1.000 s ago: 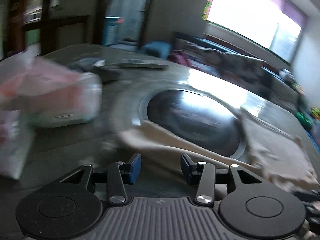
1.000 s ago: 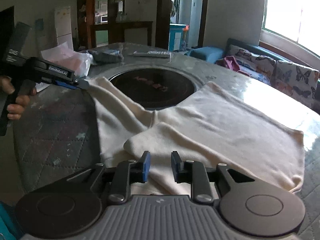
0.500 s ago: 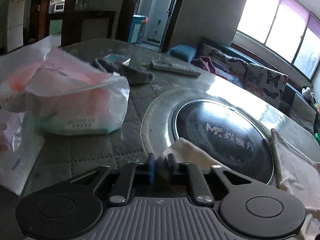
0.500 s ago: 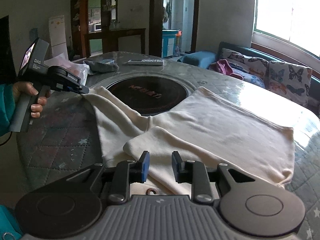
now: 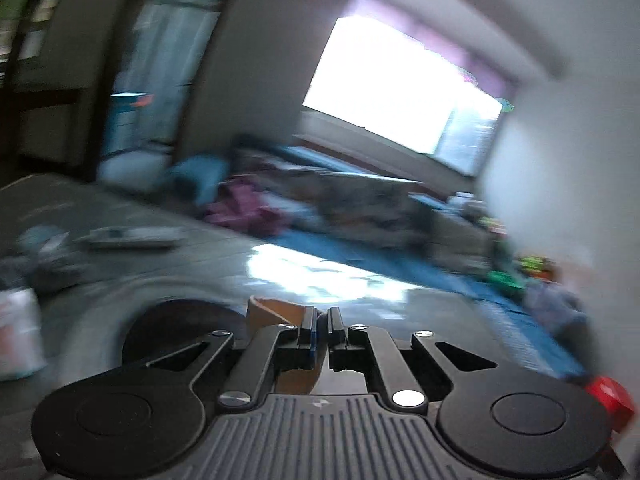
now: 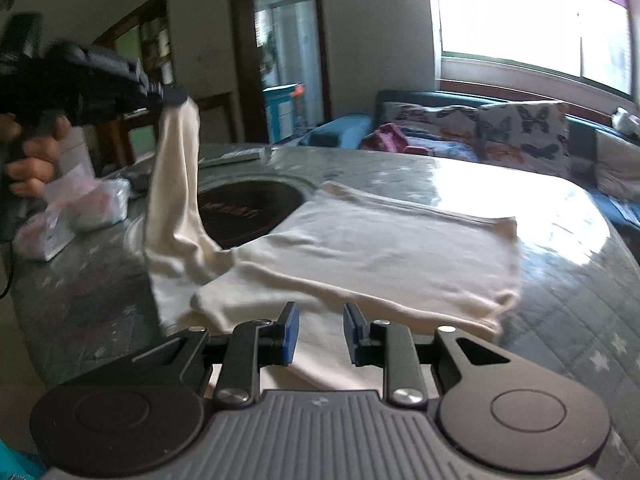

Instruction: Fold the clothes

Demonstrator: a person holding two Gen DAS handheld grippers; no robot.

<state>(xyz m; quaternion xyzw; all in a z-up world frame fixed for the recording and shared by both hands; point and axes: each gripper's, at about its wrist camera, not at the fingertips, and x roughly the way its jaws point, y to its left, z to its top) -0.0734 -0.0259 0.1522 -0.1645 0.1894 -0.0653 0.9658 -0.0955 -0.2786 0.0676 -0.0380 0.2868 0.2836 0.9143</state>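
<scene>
Lifting now, my left gripper has clamped the cream garment's sleeve off the table, seemingly to fold inward, while my right gripper hovers open at its near edge.

- The shirt is soft, matt cream cloth.
- The table has a quilted grey cover with a glossy sheen.
- The round hob is glossy black glass.
- The right claw is matt black plastic with blue pads.
- The bag is thin, crinkled plastic.
</scene>
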